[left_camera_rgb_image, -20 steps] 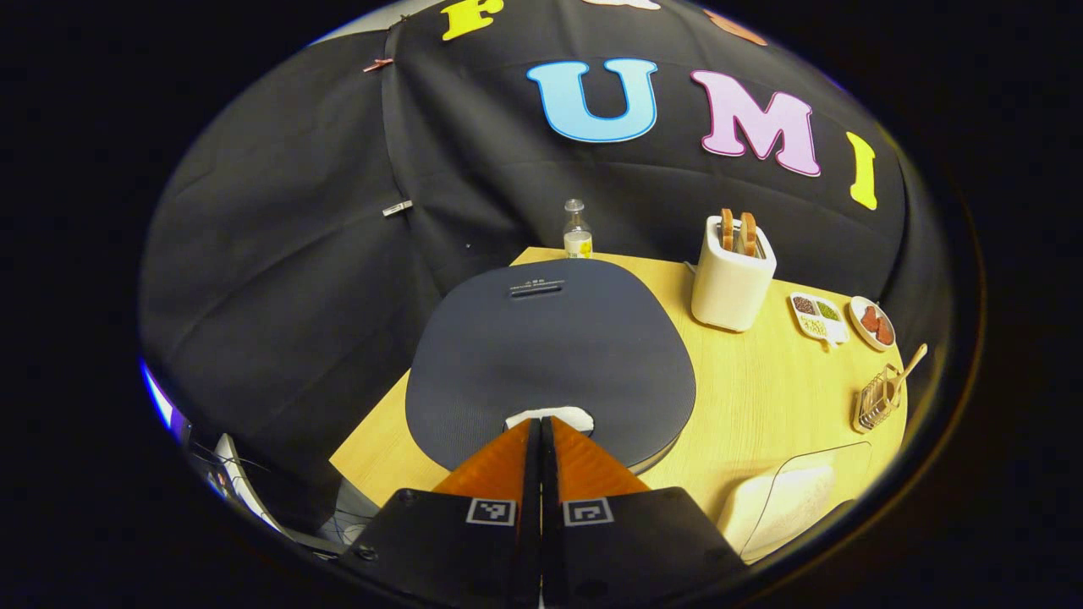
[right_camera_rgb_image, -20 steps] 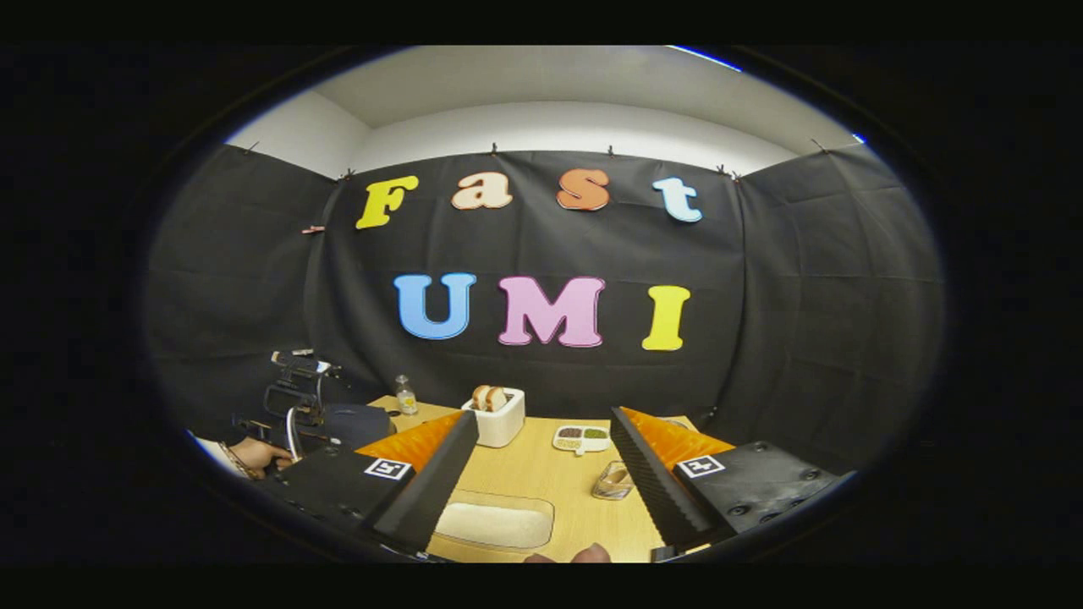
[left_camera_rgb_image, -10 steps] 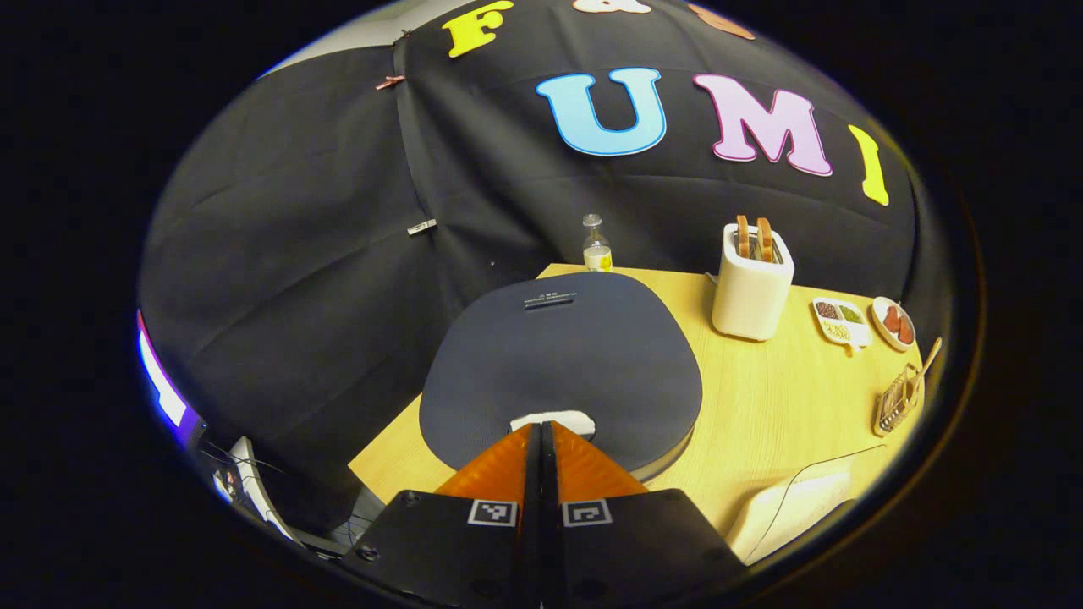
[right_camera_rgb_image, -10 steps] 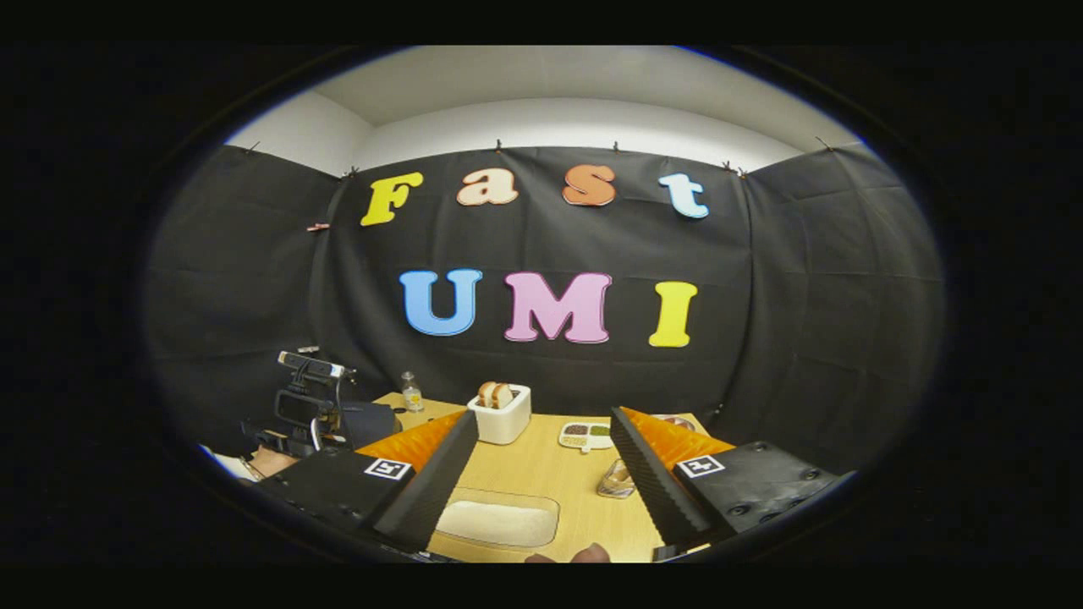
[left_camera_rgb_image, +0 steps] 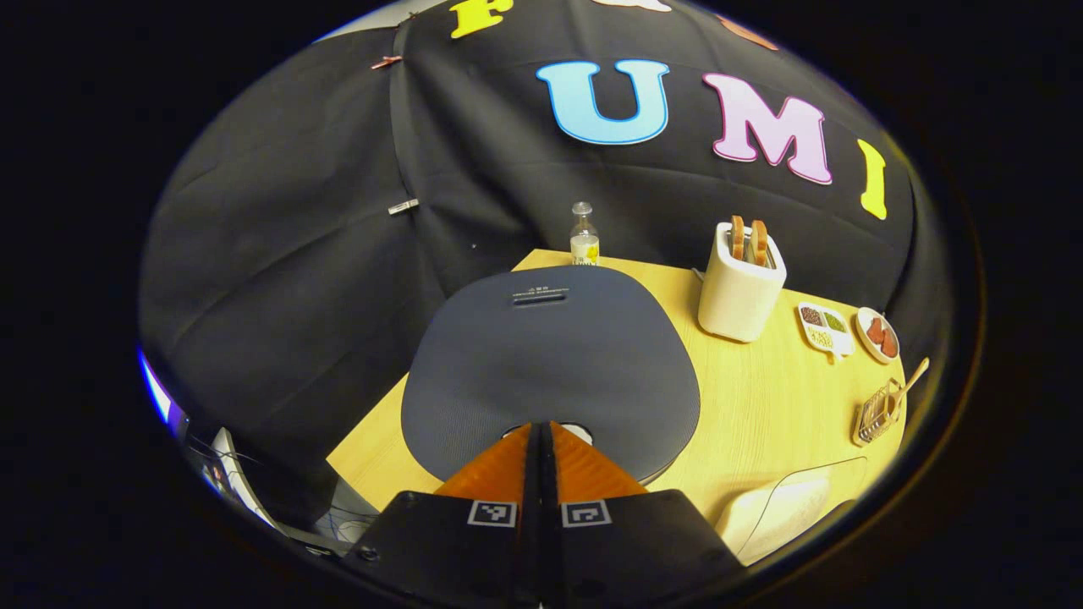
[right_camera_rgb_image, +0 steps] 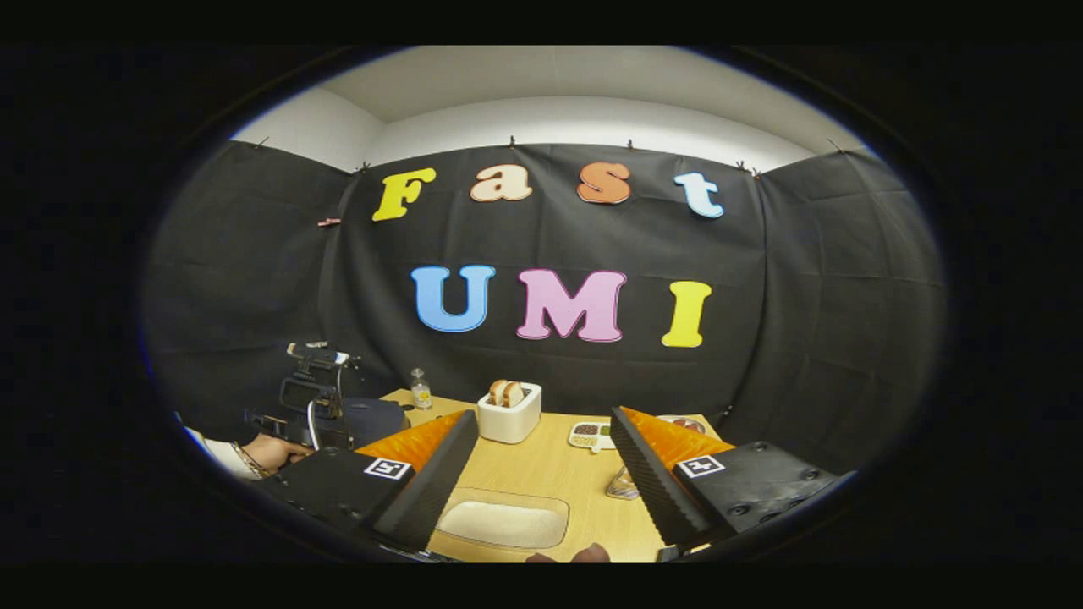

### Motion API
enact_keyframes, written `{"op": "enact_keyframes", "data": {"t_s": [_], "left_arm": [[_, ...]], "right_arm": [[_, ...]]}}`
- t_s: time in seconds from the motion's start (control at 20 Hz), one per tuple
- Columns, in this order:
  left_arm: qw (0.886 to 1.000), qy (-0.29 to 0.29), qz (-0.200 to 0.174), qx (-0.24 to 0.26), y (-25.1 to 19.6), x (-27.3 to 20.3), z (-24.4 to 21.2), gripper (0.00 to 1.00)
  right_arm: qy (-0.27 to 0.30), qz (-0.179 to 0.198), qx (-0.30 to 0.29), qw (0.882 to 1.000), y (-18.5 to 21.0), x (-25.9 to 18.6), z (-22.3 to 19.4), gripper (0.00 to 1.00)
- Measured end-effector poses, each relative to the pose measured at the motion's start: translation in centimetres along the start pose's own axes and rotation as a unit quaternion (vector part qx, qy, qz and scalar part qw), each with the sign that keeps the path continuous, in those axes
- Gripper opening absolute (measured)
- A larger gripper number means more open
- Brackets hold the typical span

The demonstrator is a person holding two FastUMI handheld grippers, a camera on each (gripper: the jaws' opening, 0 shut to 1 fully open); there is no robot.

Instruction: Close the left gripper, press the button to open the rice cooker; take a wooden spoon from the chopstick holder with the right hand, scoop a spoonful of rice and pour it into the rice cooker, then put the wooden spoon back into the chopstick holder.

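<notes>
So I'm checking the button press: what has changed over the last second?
The shut left gripper pushed down onto the white button, now mostly covered. The rice cooker lid stayed closed; the right gripper stayed open, drifting slightly.

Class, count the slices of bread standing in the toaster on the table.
2. Both slices stand side by side in the toaster, on the table behind the rice cooker.

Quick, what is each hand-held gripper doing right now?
Left hand-held gripper: closed, holding nothing, tips over the rice cooker lid's front edge.
Right hand-held gripper: open, empty.
</notes>
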State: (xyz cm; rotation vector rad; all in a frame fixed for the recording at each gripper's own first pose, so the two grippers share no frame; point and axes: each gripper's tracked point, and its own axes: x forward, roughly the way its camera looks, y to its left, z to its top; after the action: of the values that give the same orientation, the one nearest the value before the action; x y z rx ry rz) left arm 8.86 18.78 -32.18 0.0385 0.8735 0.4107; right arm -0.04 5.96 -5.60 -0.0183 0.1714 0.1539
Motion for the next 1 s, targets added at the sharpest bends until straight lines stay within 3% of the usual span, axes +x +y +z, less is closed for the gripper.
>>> {"op": "enact_keyframes", "data": {"t_s": [0.1, 0.3, 0.65, 1.0], "left_arm": [[1.000, -0.003, 0.000, 0.006, 0.3, -0.1, -0.1, 0.06], [0.999, -0.026, -0.014, -0.035, 0.6, -1.5, 1.5, 0.05], [0.992, -0.127, -0.005, -0.020, 2.0, -5.1, 9.6, 0.05], [0.985, -0.166, -0.003, -0.047, 3.1, -7.5, 13.7, 0.05]], "right_arm": [[-0.001, 0.002, 0.002, 1.000, 0.2, -0.1, 0.2, 0.98], [-0.005, 0.002, -0.006, 1.000, 0.0, -0.2, 0.3, 0.98], [-0.004, -0.005, 0.004, 1.000, -0.7, -0.4, 0.3, 0.98], [-0.003, -0.018, 0.009, 1.000, -1.9, -0.9, 0.0, 1.00]]}}
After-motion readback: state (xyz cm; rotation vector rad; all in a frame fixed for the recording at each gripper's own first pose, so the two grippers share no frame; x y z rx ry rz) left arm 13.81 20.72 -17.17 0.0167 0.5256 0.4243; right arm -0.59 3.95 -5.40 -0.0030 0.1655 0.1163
